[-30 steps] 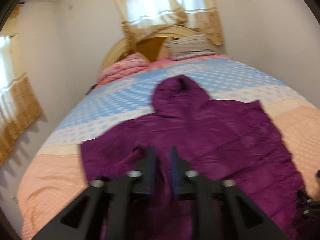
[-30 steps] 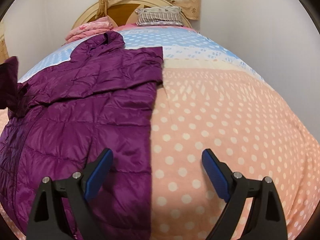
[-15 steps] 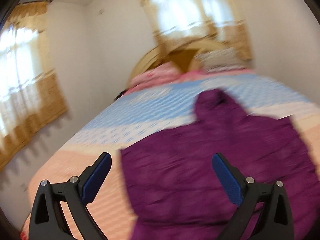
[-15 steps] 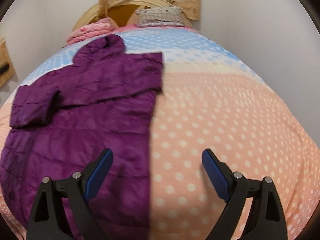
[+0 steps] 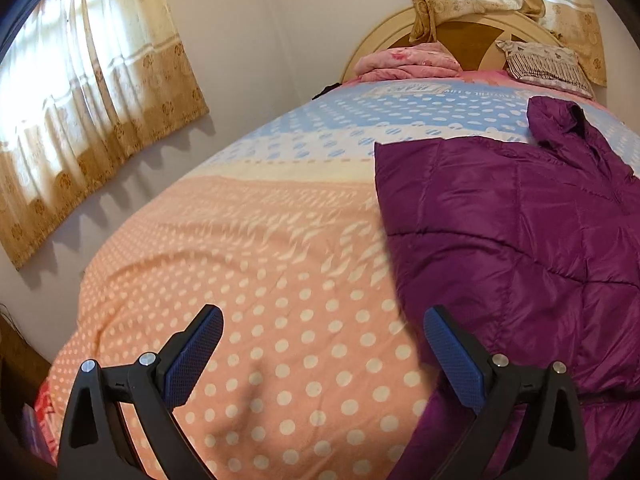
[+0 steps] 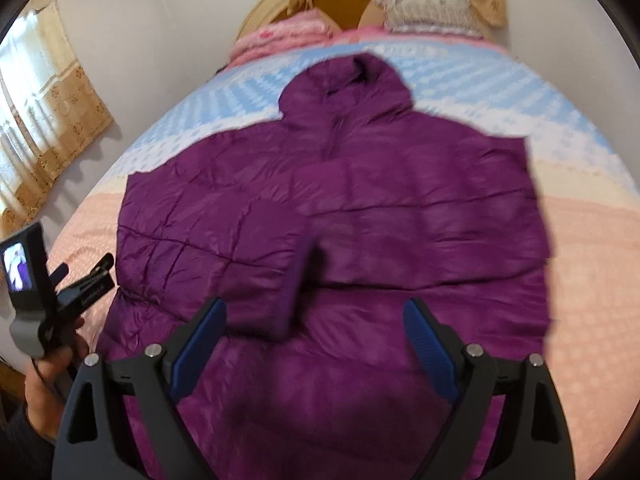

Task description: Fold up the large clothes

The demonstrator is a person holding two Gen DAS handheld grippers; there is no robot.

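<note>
The purple hooded puffer jacket [image 6: 360,216] lies spread on the bed [image 5: 248,264], hood toward the headboard [image 5: 464,36] at 12 o'clock. Only the right wrist view takes in the whole garment: both sleeves are folded in over the chest, the cuff of one ending just ahead of the right gripper [image 6: 314,340]. Its jaws stand wide apart over the jacket's lower half, gripping nothing; they have just closed a little. That view also shows, at 9 o'clock, a hand [image 6: 44,384] holding the left gripper's handle, with a small lit screen on it.

The left wrist view shows only the jacket's edge at 3 o'clock and mostly bare polka-dot bedspread. The left gripper [image 5: 324,344] hangs above that spread, jaws fully open and empty, having just opened; the jacket's edge lies just beside its blue pad on the 3 o'clock side. This view alone gives the side window curtain [image 5: 88,120] clearly, and a folded pink blanket [image 5: 408,64] and patterned pillow [image 5: 544,64] sharply.

A band of print on the blue part of the spread reads upside down and is too small to make out.
</note>
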